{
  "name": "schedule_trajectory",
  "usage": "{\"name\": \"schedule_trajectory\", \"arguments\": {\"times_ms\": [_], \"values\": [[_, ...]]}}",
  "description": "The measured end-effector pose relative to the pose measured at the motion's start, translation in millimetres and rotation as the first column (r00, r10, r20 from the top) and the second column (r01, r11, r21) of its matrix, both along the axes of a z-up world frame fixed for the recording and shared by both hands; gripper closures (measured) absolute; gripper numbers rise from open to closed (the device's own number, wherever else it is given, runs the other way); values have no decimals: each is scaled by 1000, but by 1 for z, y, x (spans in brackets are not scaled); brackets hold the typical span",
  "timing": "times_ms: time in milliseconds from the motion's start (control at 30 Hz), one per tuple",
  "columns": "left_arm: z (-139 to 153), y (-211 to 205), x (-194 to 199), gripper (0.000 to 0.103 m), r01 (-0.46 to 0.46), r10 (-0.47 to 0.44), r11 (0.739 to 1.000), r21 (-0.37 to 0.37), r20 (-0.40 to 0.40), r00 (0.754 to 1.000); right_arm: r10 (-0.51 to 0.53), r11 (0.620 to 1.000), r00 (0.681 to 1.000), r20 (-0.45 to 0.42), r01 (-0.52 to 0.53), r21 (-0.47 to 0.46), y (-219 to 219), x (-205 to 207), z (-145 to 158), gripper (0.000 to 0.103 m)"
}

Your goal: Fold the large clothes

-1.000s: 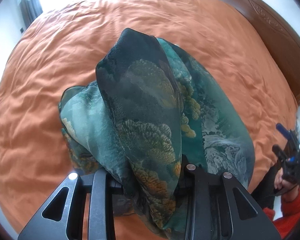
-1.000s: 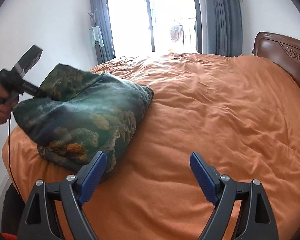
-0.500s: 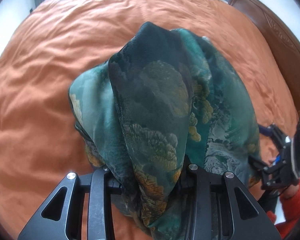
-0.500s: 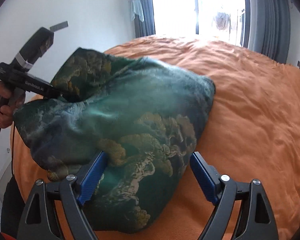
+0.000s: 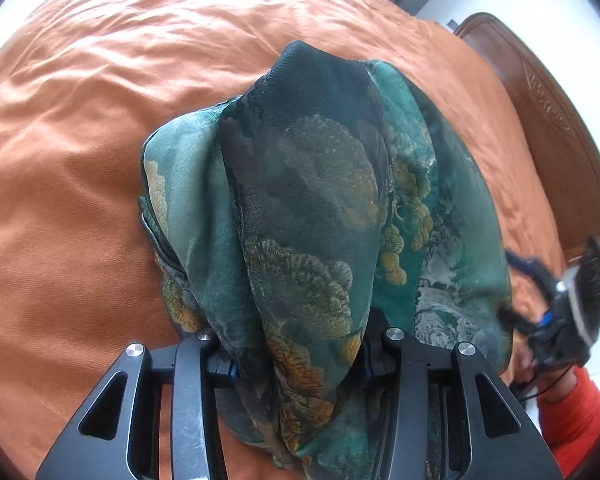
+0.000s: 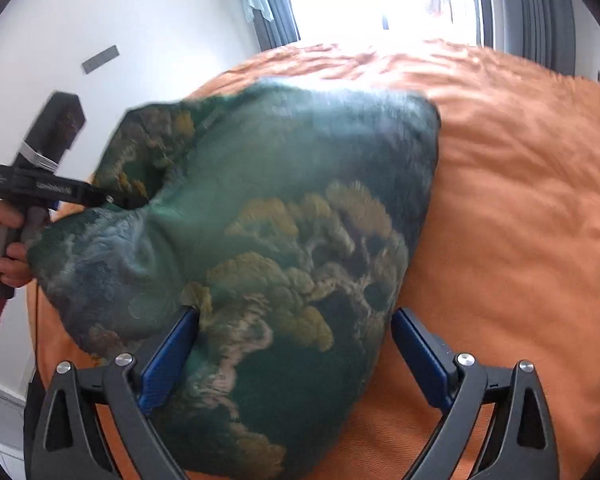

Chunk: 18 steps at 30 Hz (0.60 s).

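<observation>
We are lowering the folded green garment (image 6: 284, 216) onto the bed (image 6: 512, 208); left tool (image 5: 296, 360) is opening around its bunched fabric, right tool (image 6: 296, 344) is spreading wide, straddling its corner; flattening remains.

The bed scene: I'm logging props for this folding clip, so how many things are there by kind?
Garments: 1, the green patterned cloth.
Bed covers: 1, the orange duvet.
Headboards: 1, the wooden headboard.
Grippers: 2, the left gripper with cloth between its opening jaws, and the right gripper, opening over the cloth.
Total: 5.
</observation>
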<state>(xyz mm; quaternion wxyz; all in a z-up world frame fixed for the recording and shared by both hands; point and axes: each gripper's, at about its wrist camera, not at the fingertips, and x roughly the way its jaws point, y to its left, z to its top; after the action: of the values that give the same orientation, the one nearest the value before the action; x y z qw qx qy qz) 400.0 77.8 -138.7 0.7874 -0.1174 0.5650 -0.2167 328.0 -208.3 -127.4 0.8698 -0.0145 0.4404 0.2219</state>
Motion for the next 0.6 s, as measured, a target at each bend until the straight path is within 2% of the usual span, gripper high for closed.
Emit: {"name": "schedule_trajectory", "arguments": {"times_ms": [67,133,200,300,400,500,567,600], "values": [[-2,6,1,59,-1,0,999,-38,-12,1000,4,1000,996,84,-3,-19,-2,-2,27,5],[-5,9,3,59,-6,5,998,-64,-21,1000,9,1000,987,159,-10,11,-7,3,56,5],[-8,11,4,57,-12,10,997,-81,-23,1000,12,997,987,162,-25,79,-9,23,76,6],[-11,13,4,56,-18,16,995,-102,-22,1000,35,981,991,126,-58,186,3,60,89,15],[-15,16,2,56,-23,20,992,-125,-25,1000,20,972,996,83,-39,231,25,102,80,28],[-19,20,5,56,-24,20,990,-141,-30,999,51,963,998,-30,-41,268,52,143,45,29],[-24,24,6,56,-32,26,988,-153,-39,999,46,972,993,-110,-19,235,67,157,15,30],[-27,24,7,56,-36,29,986,-161,-46,999,29,984,990,-138,-4,179,76,162,-2,30]]}}
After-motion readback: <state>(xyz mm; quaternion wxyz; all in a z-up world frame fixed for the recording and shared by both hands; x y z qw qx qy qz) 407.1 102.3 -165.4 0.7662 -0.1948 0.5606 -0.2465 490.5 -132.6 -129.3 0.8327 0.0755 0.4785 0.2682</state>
